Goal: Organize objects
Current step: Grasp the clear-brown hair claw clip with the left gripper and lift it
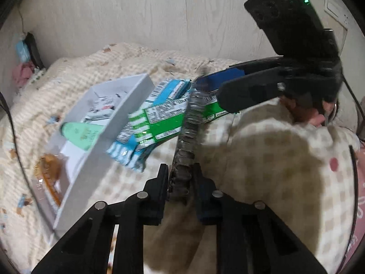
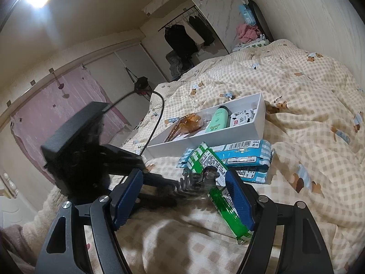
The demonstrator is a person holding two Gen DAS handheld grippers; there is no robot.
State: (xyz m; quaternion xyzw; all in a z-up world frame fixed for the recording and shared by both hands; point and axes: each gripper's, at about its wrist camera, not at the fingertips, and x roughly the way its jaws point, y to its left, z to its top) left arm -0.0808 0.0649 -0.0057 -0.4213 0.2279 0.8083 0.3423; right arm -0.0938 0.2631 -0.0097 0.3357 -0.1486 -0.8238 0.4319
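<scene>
Plastic bottle (image 1: 190, 132), light and crushable, is being pinched between the left fingers (image 1: 179, 182); right fingers (image 2: 187, 196) are spread wide around its far end.

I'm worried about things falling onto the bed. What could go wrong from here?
1. The left claw pinches only the near end of the long ridged clear pack, so it may sag or slip.
2. The open right claw straddles the pack's tip and the green packet, and closing might catch both.
3. The white box sits on soft bedding, and a nudge could tilt it.
</scene>
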